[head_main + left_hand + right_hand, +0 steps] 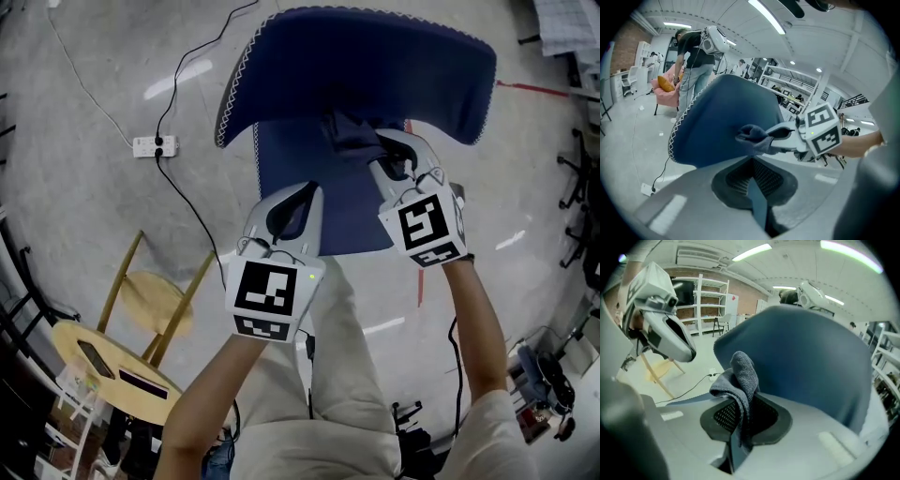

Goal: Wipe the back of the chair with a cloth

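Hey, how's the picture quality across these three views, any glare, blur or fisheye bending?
Head view: strong fisheye bending, dark corners, light streaks glaring on the floor. Left gripper view: chair back sharp, nearest foreground soft. Right gripper view: cloth crisp, ceiling strip lights blown out to white.

Ceiling strip lights (pixel 764 16) flood the hall with bright, even white light, and their glare streaks the grey floor (pixel 178 80) in the head view. Shadows are soft and faint. All three views bow strongly outward and fall to black at the corners. In both gripper views the nearest foreground is smeared out of focus, while the cloth (pixel 740 373) and chair (pixel 811 357) look fairly crisp.
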